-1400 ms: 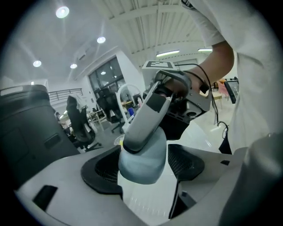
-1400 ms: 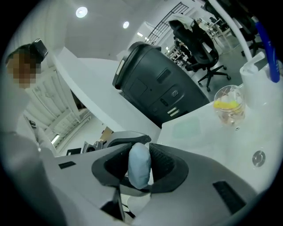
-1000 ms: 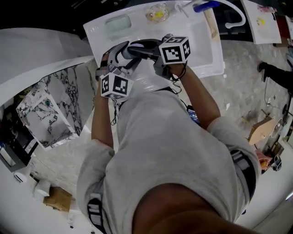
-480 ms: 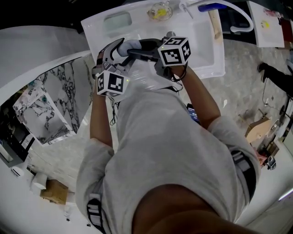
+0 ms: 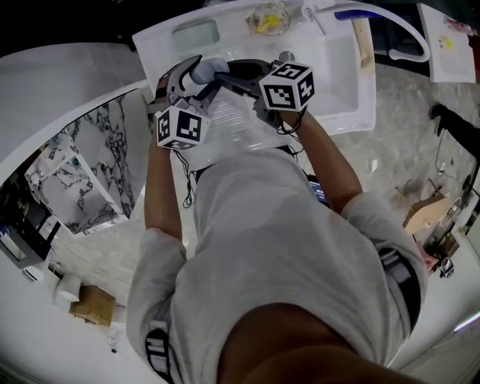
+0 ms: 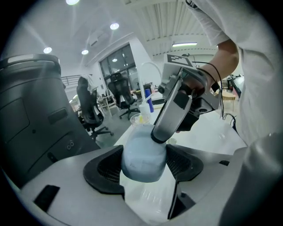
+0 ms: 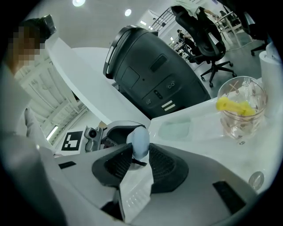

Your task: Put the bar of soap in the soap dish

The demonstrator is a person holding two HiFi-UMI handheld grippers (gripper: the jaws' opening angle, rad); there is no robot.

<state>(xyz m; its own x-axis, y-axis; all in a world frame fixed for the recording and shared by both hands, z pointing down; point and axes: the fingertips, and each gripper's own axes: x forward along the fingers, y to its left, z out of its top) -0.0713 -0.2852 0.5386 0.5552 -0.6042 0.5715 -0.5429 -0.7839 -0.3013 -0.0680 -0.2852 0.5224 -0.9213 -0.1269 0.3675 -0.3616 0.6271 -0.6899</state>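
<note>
Head view: the person leaned over a white sink surface [image 5: 341, 75]. The left gripper [image 5: 187, 79] and right gripper [image 5: 229, 75] met over its near-left part, with a pale blue rounded bar of soap [image 5: 208, 69] between them and above the surface. A pale green rectangular soap dish [image 5: 195, 31] sat at the far-left edge of the surface, apart from the soap. A clear glass cup with something yellow inside [image 5: 268, 16] stood right of the dish. A white curved faucet [image 5: 390, 22] was at the far right.

Left gripper view: the left jaws were set wide, with the black pads pressed on both broad sides of the soap [image 6: 142, 156]. The right gripper [image 6: 160, 134] came down from the far right onto the soap's top edge.

Right gripper view: the right jaws had just been closing and were pinching the soap [image 7: 140, 140] across its thin dimension, seen edge-on. The left gripper [image 7: 112, 132] held the soap from the far side. The soap dish [image 7: 174, 129] lay beyond to the right and the glass cup [image 7: 241, 110] stood further right. A big black rounded machine [image 7: 154, 75] stood behind the surface.
</note>
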